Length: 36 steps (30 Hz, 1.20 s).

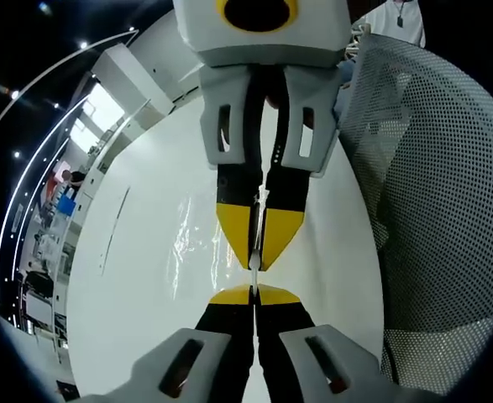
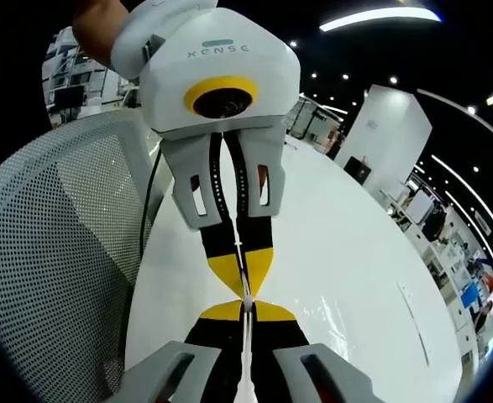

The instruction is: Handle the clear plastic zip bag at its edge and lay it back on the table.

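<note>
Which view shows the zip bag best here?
The left gripper view: the bag spreads as glossy clear film over the table, its edge pinched between both grippers. The right gripper view shows just a thin edge-on strip running between the jaws.

Each hand-held gripper is pale grey with black fingers ending in yellow tips: the left hand-held gripper meets the right hand-held gripper tip to tip. The clear zip bag is see-through, with white glints. The surface beneath is glossy white. The mesh chair is grey, dotted with dark holes.
</note>
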Motion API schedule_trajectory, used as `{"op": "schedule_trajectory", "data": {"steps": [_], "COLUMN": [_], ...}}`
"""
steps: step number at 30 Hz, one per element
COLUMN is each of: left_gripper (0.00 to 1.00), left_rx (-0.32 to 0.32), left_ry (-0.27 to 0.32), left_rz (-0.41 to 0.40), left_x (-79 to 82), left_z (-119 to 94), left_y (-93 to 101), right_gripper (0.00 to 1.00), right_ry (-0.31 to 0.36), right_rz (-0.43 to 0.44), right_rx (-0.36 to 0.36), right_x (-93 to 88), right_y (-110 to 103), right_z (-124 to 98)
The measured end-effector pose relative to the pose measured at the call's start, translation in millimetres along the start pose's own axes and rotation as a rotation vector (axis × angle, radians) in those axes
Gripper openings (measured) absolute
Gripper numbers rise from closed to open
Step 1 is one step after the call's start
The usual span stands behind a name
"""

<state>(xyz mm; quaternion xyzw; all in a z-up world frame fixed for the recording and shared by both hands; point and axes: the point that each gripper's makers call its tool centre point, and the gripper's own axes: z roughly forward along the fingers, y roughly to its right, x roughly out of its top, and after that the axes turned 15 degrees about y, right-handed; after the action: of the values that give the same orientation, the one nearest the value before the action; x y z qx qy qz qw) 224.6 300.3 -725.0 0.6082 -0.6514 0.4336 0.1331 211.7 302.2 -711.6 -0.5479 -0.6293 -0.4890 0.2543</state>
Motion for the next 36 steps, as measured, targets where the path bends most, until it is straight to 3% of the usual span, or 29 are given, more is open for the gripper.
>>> {"op": "schedule_trajectory", "data": {"steps": [25,36], "left_gripper": [0.00,0.00], "left_rx": [-0.011,0.016], "left_ry": [0.000,0.019], "left_rz": [-0.008,-0.026], "left_x": [2.1,3.3], "left_z": [-1.9,-4.7], "left_y": [1.6,-2.2], "right_gripper": [0.00,0.00], "right_ry": [-0.007,-0.013], "right_rz": [0.021,0.023], "right_rx": [-0.009,-0.016], "right_x": [-7.0,-5.7], "right_y": [-0.5,3.5], "right_z": [-1.6,-1.9]}}
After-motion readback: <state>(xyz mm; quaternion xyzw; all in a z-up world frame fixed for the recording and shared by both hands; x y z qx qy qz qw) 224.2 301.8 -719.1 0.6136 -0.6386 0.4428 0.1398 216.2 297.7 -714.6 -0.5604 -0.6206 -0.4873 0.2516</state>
